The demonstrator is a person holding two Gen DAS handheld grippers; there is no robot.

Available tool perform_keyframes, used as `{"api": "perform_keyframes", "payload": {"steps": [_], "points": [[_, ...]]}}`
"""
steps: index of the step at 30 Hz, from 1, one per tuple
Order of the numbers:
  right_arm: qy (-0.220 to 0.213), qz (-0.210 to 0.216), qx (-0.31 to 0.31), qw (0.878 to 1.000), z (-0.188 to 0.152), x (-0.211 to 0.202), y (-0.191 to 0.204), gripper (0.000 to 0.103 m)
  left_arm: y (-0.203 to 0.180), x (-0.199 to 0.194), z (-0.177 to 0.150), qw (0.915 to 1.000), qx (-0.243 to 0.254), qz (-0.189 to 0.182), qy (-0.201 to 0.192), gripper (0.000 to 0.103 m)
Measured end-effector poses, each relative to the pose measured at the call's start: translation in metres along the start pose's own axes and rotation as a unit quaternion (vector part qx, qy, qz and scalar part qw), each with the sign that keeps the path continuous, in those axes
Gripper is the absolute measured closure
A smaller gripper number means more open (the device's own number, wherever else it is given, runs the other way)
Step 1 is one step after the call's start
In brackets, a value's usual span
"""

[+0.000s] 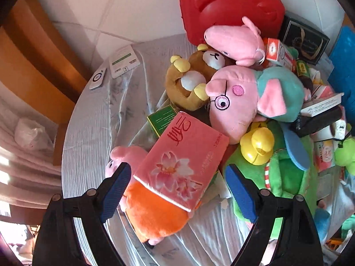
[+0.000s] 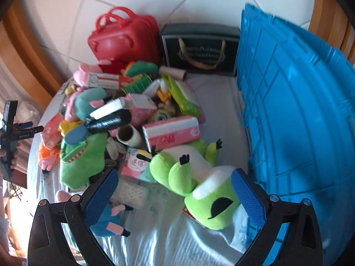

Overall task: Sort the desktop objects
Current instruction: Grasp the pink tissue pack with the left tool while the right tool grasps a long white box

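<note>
A pile of toys and boxes lies on a round table with a pale cloth (image 1: 93,119). In the left wrist view my left gripper (image 1: 177,190) is open, its blue pads either side of a pink tissue box (image 1: 182,157) that rests on an orange-dressed pig plush (image 1: 153,215). In the right wrist view my right gripper (image 2: 175,196) is open above a green frog plush (image 2: 199,177), whose head lies by the right pad. The left gripper also shows in the right wrist view (image 2: 28,127) at the far left edge.
A big blue plastic crate (image 2: 295,110) stands at the right. A red toy case (image 1: 230,6) and a dark gift bag (image 2: 199,48) stand at the back. Pig plushes (image 1: 237,97), a bear plush (image 1: 188,82), a yellow duck (image 1: 257,146) and small boxes fill the middle.
</note>
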State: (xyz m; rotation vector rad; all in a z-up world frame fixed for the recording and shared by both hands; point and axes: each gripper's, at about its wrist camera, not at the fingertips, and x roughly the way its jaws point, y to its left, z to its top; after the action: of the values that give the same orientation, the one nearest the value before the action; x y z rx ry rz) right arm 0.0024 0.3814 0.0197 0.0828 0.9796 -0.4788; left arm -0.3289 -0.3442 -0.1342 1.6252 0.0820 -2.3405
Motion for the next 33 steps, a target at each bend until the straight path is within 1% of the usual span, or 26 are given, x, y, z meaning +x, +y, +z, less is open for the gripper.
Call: {"api": "perform_keyframes", "payload": {"steps": [3, 5, 7, 8, 10, 11, 12, 13, 15, 16, 19, 21, 23, 24, 25, 27, 29, 31, 32, 33], "points": [[0.029, -0.004, 0.020, 0.999, 0.001, 0.026, -0.006, 0.000, -0.010, 0.032, 0.009, 0.9984, 0.048, 0.015, 0.027, 0.016], [0.046, -0.006, 0.030, 0.998, 0.001, 0.039, -0.010, 0.000, -0.016, 0.052, 0.010, 0.9954, 0.077, 0.018, 0.054, 0.015], [0.056, -0.008, 0.033, 0.998, 0.002, 0.048, -0.010, 0.000, -0.020, 0.066, 0.011, 0.9938, 0.090, 0.002, 0.065, 0.002], [0.060, -0.007, 0.033, 0.998, 0.004, 0.052, -0.010, 0.000, -0.023, 0.073, 0.011, 0.9927, 0.097, 0.017, 0.070, 0.002], [0.066, -0.002, 0.032, 0.997, 0.008, 0.059, -0.006, 0.000, -0.031, 0.092, 0.007, 0.9877, 0.120, 0.057, 0.083, 0.002], [0.068, 0.001, 0.031, 0.997, 0.011, 0.063, -0.002, 0.000, -0.035, 0.099, 0.005, 0.9850, 0.130, 0.074, 0.087, 0.000], [0.069, 0.004, 0.030, 0.997, 0.015, 0.067, 0.001, 0.000, -0.034, 0.095, 0.006, 0.9885, 0.116, 0.067, 0.071, 0.002], [0.069, 0.008, 0.026, 0.997, 0.019, 0.072, 0.006, 0.000, -0.032, 0.091, 0.007, 0.9909, 0.097, 0.061, 0.070, 0.007], [0.065, 0.014, 0.008, 0.998, 0.029, 0.079, 0.020, 0.000, -0.026, 0.078, 0.005, 0.9954, 0.051, 0.043, 0.068, 0.010], [0.062, 0.013, -0.005, 0.998, 0.034, 0.083, 0.028, 0.000, -0.025, 0.067, 0.002, 0.9973, 0.033, 0.031, 0.058, 0.011], [0.044, 0.013, -0.062, 0.997, 0.053, 0.093, 0.058, 0.000, -0.030, 0.027, -0.013, 0.9997, 0.006, 0.022, 0.007, 0.011], [0.030, 0.009, -0.109, 0.994, 0.066, 0.101, 0.081, 0.000, -0.037, 0.001, -0.023, 0.9995, -0.013, 0.015, -0.026, 0.011], [0.014, 0.017, -0.163, 0.986, 0.078, 0.109, 0.105, 0.001, -0.048, -0.017, -0.033, 0.9983, -0.032, 0.004, -0.048, 0.011], [0.008, 0.020, -0.187, 0.982, 0.083, 0.113, 0.116, 0.006, -0.054, -0.022, -0.037, 0.9977, -0.041, 0.000, -0.054, 0.011], [0.005, 0.018, -0.209, 0.978, 0.088, 0.118, 0.127, 0.015, -0.061, -0.026, -0.041, 0.9973, -0.045, -0.002, -0.058, 0.011], [0.002, 0.016, -0.250, 0.968, 0.096, 0.129, 0.148, 0.021, -0.076, -0.030, -0.047, 0.9968, -0.047, 0.009, -0.064, 0.011], [0.004, 0.014, -0.283, 0.959, 0.104, 0.141, 0.163, 0.021, -0.085, -0.030, -0.050, 0.9964, -0.056, 0.010, -0.063, 0.011], [0.015, 0.005, -0.308, 0.951, 0.107, 0.157, 0.175, 0.021, -0.085, -0.025, -0.050, 0.9959, -0.070, -0.011, -0.056, 0.011], [0.026, 0.001, -0.317, 0.948, 0.106, 0.168, 0.179, 0.019, -0.086, -0.025, -0.050, 0.9955, -0.077, -0.018, -0.053, 0.011], [0.038, 0.004, -0.319, 0.947, 0.106, 0.178, 0.181, 0.011, -0.087, -0.024, -0.051, 0.9949, -0.084, -0.022, -0.051, 0.011]]}}
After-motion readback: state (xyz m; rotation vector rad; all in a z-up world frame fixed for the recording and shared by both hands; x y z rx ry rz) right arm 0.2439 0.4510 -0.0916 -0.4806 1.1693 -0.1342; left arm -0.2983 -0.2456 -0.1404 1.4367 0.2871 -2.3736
